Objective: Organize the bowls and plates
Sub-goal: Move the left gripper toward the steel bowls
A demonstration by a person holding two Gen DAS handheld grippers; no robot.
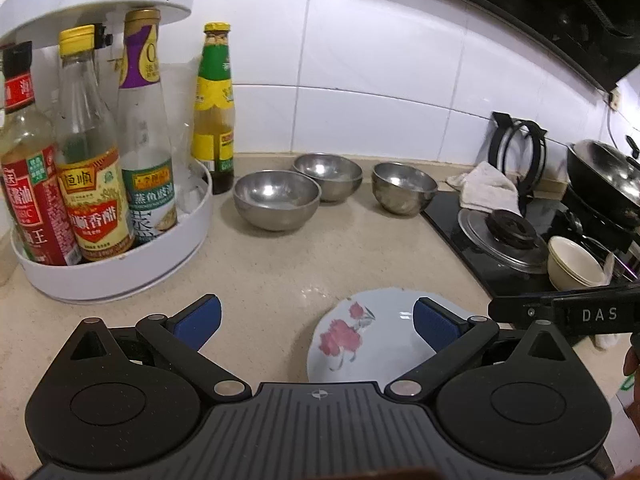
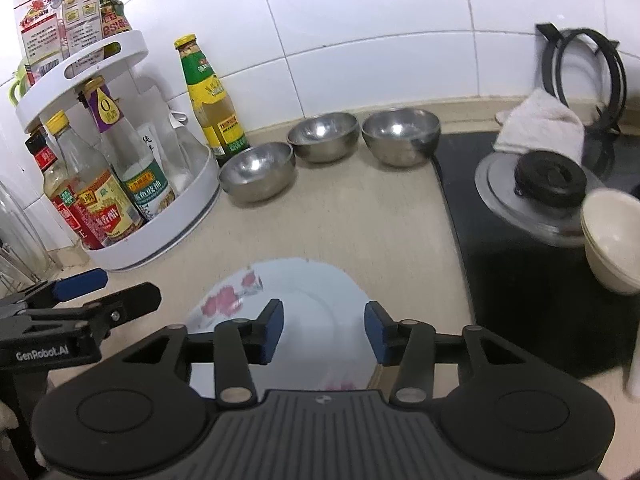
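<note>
Both hand-held grippers (image 1: 316,322) (image 2: 324,330) gape, empty—round glossy plate (image 2: 312,292), seemingly ceramic, below.

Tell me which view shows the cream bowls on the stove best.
The left wrist view: the cream bowls sit whole and sharp, their stacked rims separable. In the right wrist view they are blurred at the right edge and partly cropped.
</note>
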